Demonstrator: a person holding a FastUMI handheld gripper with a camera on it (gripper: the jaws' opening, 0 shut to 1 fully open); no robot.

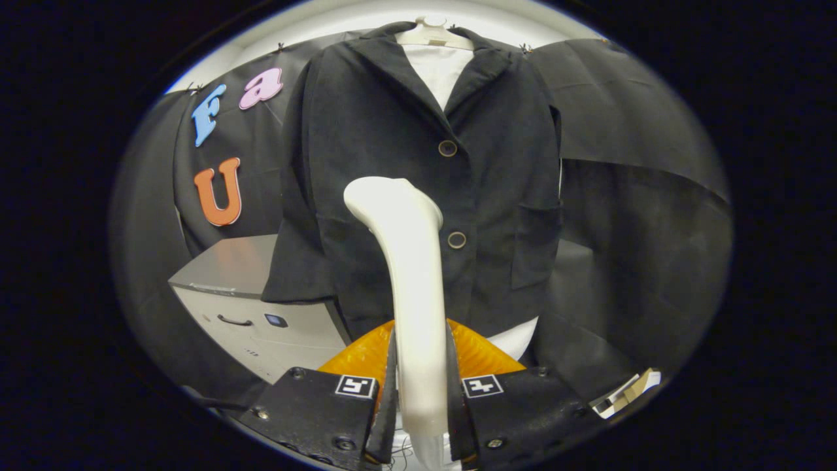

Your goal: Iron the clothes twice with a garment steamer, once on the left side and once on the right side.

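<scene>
The tool (422,399) grips the white handle of the garment steamer (409,275), with both black fingers (387,392) pressed against the handle's sides. From between the fingers the handle rises and curves over to the left, ending in a rounded head that sits in front of the lower chest of the black jacket (418,163); whether the head touches the cloth cannot be told.

Just behind the fingers, on either side of the handle, lies a ribbed orange piece (356,356), and beside it on the right a bit of white (516,340) shows under the jacket's hem.

Off to the left, lower than the jacket, stands a grey cabinet (255,307) with a dark handle and a small blue mark on its front. To the right of the fingers, low down, some pale flat pieces (624,392) lie stacked.

Beyond the steamer's head the jacket hangs facing the tool on a pale hanger (435,36), lapels open over a white lining (438,72). Two round buttons (447,148) sit one above the other just right of the steamer's head, and a patch pocket (536,245) shows further right. Black cloth (628,170) hangs behind as the booth's wall.
</scene>
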